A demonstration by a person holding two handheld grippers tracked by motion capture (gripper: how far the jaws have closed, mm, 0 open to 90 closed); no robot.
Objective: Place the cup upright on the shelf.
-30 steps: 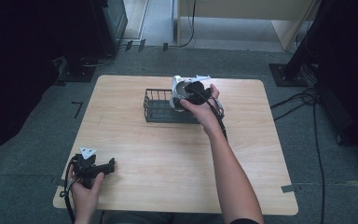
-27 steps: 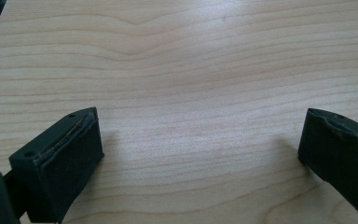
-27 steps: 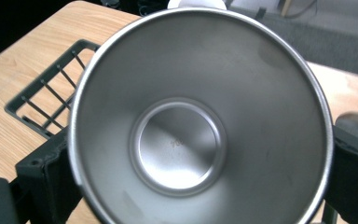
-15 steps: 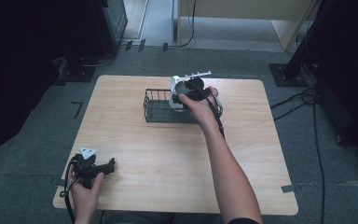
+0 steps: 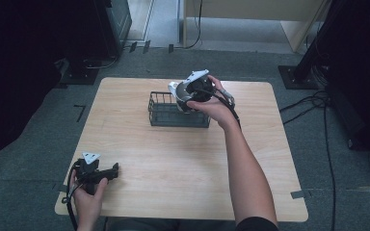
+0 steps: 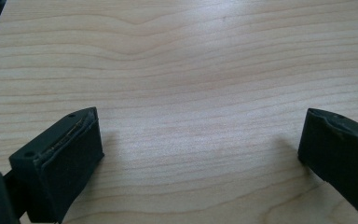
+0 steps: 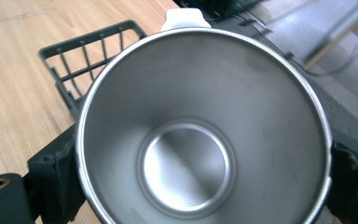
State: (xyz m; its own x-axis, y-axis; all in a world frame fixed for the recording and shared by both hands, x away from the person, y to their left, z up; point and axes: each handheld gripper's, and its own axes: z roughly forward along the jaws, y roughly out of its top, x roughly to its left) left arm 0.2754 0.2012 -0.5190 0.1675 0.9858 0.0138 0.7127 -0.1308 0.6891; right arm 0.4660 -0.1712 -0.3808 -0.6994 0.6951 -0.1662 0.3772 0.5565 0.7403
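My right gripper [image 5: 191, 94] hangs over the right end of a black wire basket [image 5: 171, 115] at the back of the table, shut on a steel cup [image 5: 175, 90]. In the right gripper view I look straight into the cup [image 7: 200, 130], with a black pad pressing its rim on each side and its white handle [image 7: 182, 17] at the far side. The cup is empty, and the basket [image 7: 88, 51] lies beyond it to the left. My left gripper [image 5: 107, 171] rests near the table's front left corner. It stands open [image 6: 200, 154] over bare wood, holding nothing.
The wooden table [image 5: 173, 163] stands on grey carpet. Cables [image 5: 318, 103] run over the floor at the right, and dark stands and equipment [image 5: 111, 19] sit behind the table. A wide stretch of bare wood lies between the basket and the front edge.
My right gripper has risen and turned with the cup above the basket's right end, its grey plate now pointing up. The left gripper has stayed put.
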